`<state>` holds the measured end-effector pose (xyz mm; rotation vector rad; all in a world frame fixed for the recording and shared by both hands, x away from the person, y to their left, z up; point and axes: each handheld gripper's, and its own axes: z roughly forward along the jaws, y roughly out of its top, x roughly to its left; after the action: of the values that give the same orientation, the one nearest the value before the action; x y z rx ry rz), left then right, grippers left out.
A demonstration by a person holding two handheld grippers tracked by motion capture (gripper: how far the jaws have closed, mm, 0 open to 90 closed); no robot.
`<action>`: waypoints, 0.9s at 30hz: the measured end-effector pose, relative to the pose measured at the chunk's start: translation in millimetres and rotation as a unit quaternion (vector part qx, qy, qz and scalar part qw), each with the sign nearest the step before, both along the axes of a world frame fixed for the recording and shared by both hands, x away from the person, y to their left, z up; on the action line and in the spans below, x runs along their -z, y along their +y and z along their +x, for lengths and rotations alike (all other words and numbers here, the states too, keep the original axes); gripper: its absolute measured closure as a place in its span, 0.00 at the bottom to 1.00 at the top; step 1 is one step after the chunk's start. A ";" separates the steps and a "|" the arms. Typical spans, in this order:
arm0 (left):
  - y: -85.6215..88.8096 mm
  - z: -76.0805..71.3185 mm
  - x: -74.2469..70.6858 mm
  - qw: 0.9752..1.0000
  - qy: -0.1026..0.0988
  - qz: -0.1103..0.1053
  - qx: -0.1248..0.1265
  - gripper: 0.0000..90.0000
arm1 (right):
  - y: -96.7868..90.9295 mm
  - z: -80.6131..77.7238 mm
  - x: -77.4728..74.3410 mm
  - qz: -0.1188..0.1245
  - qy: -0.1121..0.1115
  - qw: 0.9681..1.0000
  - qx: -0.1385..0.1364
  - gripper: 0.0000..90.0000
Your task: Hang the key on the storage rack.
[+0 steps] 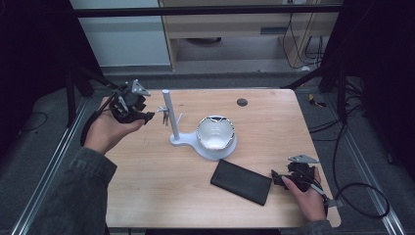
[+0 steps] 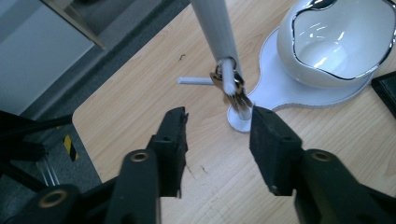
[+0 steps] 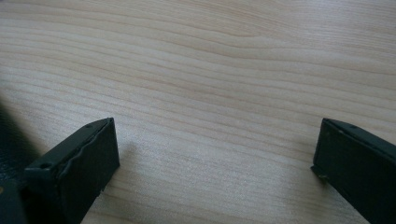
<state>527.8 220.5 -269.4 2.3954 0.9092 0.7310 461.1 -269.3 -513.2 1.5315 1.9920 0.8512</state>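
High view, table [image 1: 161,196]: I see a light wood top with all items on it.
High view, stand [image 1: 168,110]: white post on a flat white base, pegs near mid-height, left of centre.
High view, keys [image 1: 166,115]: small bunch hanging on a peg of the stand.
High view, bowl [image 1: 215,132]: white with a silver rim, sitting on the wide end of the stand's base.
High view, wallet [image 1: 241,181]: black, flat, near the front edge, right of centre.
High view, left gripper [image 1: 147,116]: I hold it raised, just left of the stand, jaws pointing at the keys.
High view, right gripper [image 1: 275,178]: low at the table's right front, tips just beside the wallet's right end.
Left gripper view, left gripper [image 2: 218,126]: jaws parted, nothing between them; keys [image 2: 232,88] hang just beyond the tips, apart from both.
Left gripper view, bowl [image 2: 336,46]: upper right, empty.
Right gripper view, right gripper [image 3: 215,144]: jaws spread wide over bare wood, holding nothing.
Right gripper view, wallet [image 3: 11,135]: dark edge at far left.
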 end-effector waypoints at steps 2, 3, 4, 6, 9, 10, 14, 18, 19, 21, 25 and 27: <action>0.9 -9.8 9.2 1.000 -0.008 -0.002 0.007 0.53 | 0.2 -0.1 -0.1 0.002 0.001 1.000 0.001 0.00; 0.9 -15.7 15.7 1.000 -0.009 -0.008 0.012 0.50 | 0.1 -0.1 -0.1 0.002 0.001 1.000 0.000 0.01; 0.6 -20.0 21.0 1.000 -0.010 -0.011 0.014 0.47 | 0.0 -0.2 -0.3 0.004 0.001 1.000 -0.001 0.01; -1.2 -27.3 30.7 1.000 -0.017 -0.013 0.016 0.41 | -0.4 -0.2 -0.6 0.005 0.000 1.000 -0.003 0.02; -6.7 -37.9 48.3 0.999 -0.016 -0.022 0.025 0.30 | -1.3 -0.7 -2.1 0.004 -0.001 1.000 -0.006 0.06; -8.3 -39.9 53.1 0.999 -0.017 -0.028 0.027 0.28 | -1.1 -1.2 -3.0 0.005 -0.004 1.000 -0.006 0.06; -17.4 -46.5 77.1 0.998 0.005 -0.044 0.036 0.19 | 0.3 -4.4 -7.0 -0.005 -0.017 1.000 -0.007 0.07; -28.4 -50.6 100.3 0.995 0.020 -0.071 0.062 0.12 | 1.7 -6.9 -8.3 -0.011 -0.022 1.000 -0.010 0.08; -32.4 -51.3 106.8 0.994 0.024 -0.076 0.068 0.11 | 2.1 -7.2 -8.7 -0.010 -0.022 1.000 -0.010 0.08; -38.2 -52.0 114.7 0.994 0.030 -0.079 0.075 0.11 | 2.5 -7.3 -8.9 -0.011 -0.023 1.000 -0.013 0.08; -51.4 -54.0 129.7 0.992 0.044 -0.082 0.089 0.10 | 3.6 -7.6 -9.0 -0.013 -0.024 1.000 -0.015 0.08; -57.8 -54.4 135.3 0.991 0.049 -0.079 0.095 0.10 | 3.8 -7.9 -9.5 -0.012 -0.025 0.999 -0.015 0.08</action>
<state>473.4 162.8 -404.7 2.3513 0.7351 0.4562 453.3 -265.5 -503.7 1.4557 1.9869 0.8659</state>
